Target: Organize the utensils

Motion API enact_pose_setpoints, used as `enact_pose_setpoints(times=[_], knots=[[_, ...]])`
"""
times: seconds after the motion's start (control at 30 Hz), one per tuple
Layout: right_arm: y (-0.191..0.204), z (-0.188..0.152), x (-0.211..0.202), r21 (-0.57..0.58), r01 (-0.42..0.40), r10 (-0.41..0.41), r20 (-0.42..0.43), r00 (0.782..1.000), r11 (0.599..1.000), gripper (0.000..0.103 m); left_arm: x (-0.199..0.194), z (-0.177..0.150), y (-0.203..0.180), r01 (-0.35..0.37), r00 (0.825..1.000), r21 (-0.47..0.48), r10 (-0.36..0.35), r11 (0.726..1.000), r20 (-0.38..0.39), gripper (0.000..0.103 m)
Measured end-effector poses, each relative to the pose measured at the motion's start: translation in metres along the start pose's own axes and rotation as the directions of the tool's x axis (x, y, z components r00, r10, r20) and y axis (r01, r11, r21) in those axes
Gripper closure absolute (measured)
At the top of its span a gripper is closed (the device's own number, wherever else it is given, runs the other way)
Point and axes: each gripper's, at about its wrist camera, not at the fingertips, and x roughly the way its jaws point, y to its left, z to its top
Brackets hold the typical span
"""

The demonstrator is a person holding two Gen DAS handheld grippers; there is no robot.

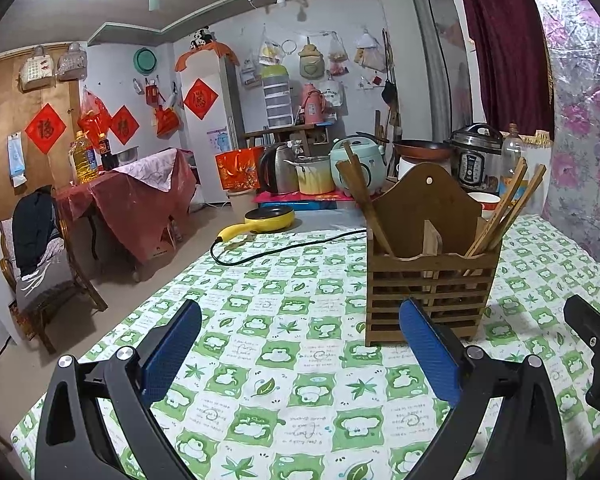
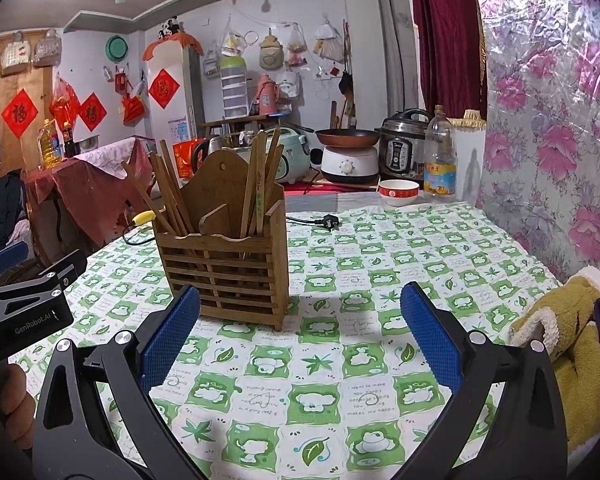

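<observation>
Two tools are hovering low over the desk (image 2: 340,360), each spread wide and gripping nothing: the left tool (image 1: 300,344) is sitting just short of the wooden holder (image 1: 428,280), and the right tool (image 2: 300,328) is facing the same holder from its other side. Standing upright on the green-checked cloth, the holder is carrying chopsticks (image 2: 260,176) leaning in both compartments. Beyond it, a black power cord (image 1: 284,250) is lying across the cloth, and a red-and-white bowl (image 2: 398,192) is sitting near the far edge.

One wooden holder (image 2: 228,264) with two compartments, one bowl (image 2: 399,192), one bottle (image 2: 440,160) — chopsticks too bunched to count.
</observation>
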Motion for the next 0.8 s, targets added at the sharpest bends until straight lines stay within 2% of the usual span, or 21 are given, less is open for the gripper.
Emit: enact_pose_setpoints(times=[0.8], knots=[[-0.0001,0.0,-0.0001,0.0,0.001,-0.001,0.001,1.0,1.0,0.006,0.0029,-0.0026,-0.0015,0.003,1.0,0.005,-0.003,1.0,-0.008,0.006]])
